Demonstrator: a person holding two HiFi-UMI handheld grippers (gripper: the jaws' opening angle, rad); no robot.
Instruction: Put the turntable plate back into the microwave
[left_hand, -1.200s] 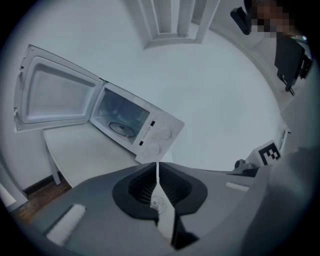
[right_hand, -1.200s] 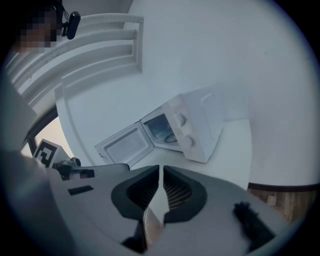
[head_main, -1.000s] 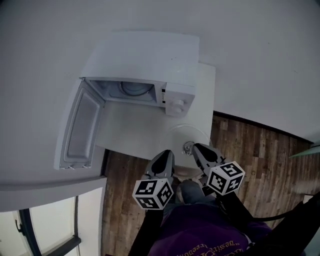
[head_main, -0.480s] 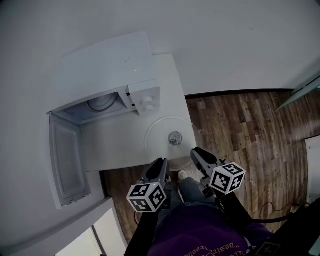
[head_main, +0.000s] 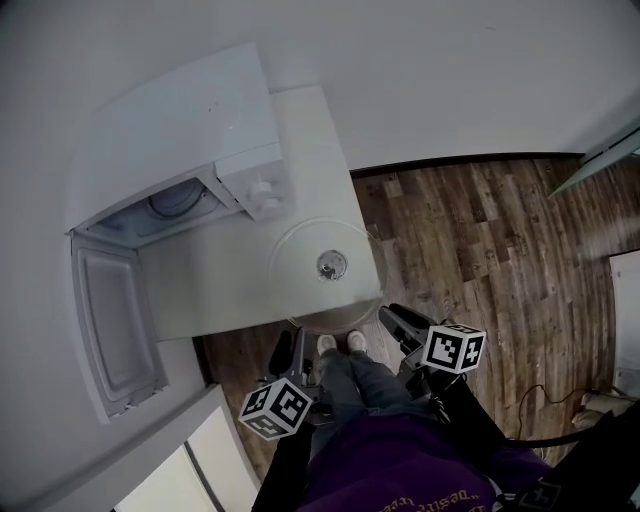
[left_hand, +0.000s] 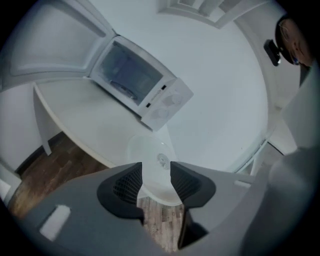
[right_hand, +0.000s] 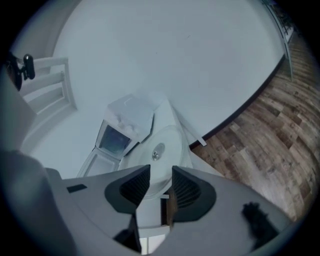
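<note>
Approach stage, with the turntable plate (head_main: 300, 285) not yet touched: lying flat on the white counter (head_main: 220, 290), just in front of the microwave (head_main: 190, 130) and off to the side of its control panel, hub up, near rim at the counter's front edge and seemingly a little past it. Microwave door (head_main: 110, 330) swung wide open, cavity unobstructed, with what looks like a round ring (head_main: 178, 203) on its floor. Left gripper (left_hand: 156, 164) and right gripper (right_hand: 161, 169) hanging just short of the plate's near rim in the head view, one at each side of the person's shoes (head_main: 337, 343), over the wooden floor (head_main: 480, 250). Jaws of both just been opening and now standing wide, nothing between the pads; in each gripper view, plate framed in the gap but beyond the tips. Judged as the reach before the pick-up, so almost all of the task still to do. Next move likely: bring both grippers forward to opposite sides of the rim, one jaw under and one over the glass, close firmly, lift level, carry across to the open cavity and seat the hub over the ring. Calls for an even two-sided hold, since thin smooth glass would probably slip or tip if pinched at one edge only, and for clearance past the panel corner on the way in
</note>
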